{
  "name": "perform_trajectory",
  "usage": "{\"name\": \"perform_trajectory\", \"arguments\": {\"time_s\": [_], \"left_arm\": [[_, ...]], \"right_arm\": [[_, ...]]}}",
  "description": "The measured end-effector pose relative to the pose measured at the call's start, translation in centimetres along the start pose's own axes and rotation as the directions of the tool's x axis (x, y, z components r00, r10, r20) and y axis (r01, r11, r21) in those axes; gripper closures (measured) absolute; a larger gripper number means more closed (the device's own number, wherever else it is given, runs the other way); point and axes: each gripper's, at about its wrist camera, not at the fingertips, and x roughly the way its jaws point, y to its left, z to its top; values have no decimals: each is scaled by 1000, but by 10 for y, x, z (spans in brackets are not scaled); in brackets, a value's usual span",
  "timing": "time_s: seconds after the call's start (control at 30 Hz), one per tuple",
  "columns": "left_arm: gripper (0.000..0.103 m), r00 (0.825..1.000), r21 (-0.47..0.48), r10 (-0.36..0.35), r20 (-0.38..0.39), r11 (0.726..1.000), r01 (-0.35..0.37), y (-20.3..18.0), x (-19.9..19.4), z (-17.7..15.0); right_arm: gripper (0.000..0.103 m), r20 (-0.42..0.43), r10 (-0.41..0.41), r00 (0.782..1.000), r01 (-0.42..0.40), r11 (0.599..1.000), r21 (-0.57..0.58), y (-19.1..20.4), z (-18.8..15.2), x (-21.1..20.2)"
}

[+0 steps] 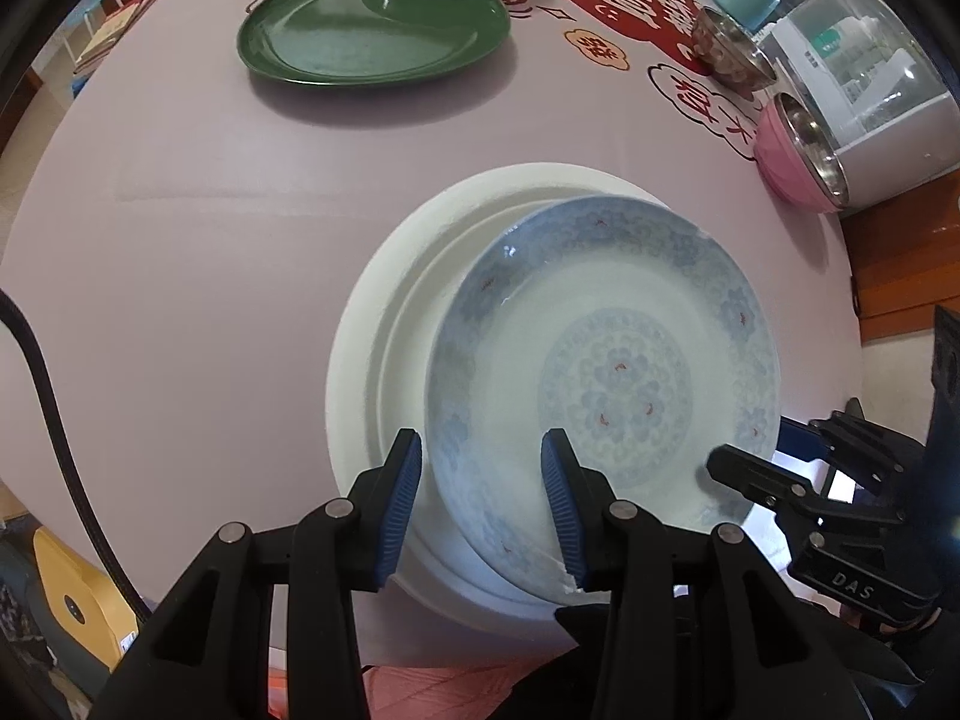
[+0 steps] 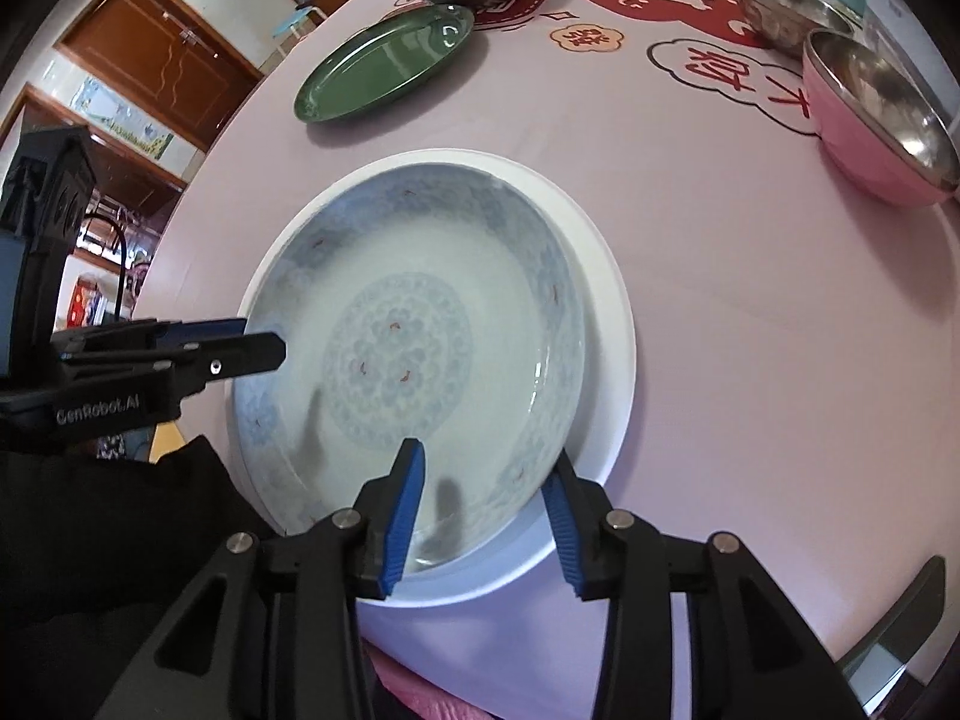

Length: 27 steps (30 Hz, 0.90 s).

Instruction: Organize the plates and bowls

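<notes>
both tools, left (image 1: 480, 504) and right (image 2: 489, 501), straddle the blue patterned plate's (image 2: 420, 324) rim, pads released.

A home dining room is indicated: a round tabletop (image 2: 690, 300) under a printed cloth, wooden cabinet doors (image 2: 162, 60), and a countertop bottle steriliser (image 1: 864, 84) are seen.

Bright, even light; soft shadows, sharp focus, fisheye-bent edges.

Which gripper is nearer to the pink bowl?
The right. The right gripper straddles the blue plate's rim on the side toward the pink bowl. The left gripper straddles the rim on the plate's far side.
</notes>
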Motion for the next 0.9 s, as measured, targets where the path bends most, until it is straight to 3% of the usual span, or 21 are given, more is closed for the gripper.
{"name": "perform_trajectory", "arguments": {"time_s": [0.17, 0.5, 0.73, 0.9], "left_arm": [[64, 999, -21, 21, 37, 1000, -20, 0, -9, 4], [63, 988, -82, 46, 147, 996, -34, -3, -29, 2], [61, 970, -138, 86, 229, 989, -55, 11, -51, -2], [55, 959, -184, 98, 265, 982, -50, 35, -64, 5]], "right_arm": [[55, 1, -47, 999, 47, 996, -75, 4, -3, -9], [55, 158, -49, 986, 73, 986, -152, 6, 13, -30], [55, 223, -63, 973, 100, 982, -160, 22, 16, -34], [55, 248, -40, 968, 69, 992, -107, 28, 30, -35]]}}
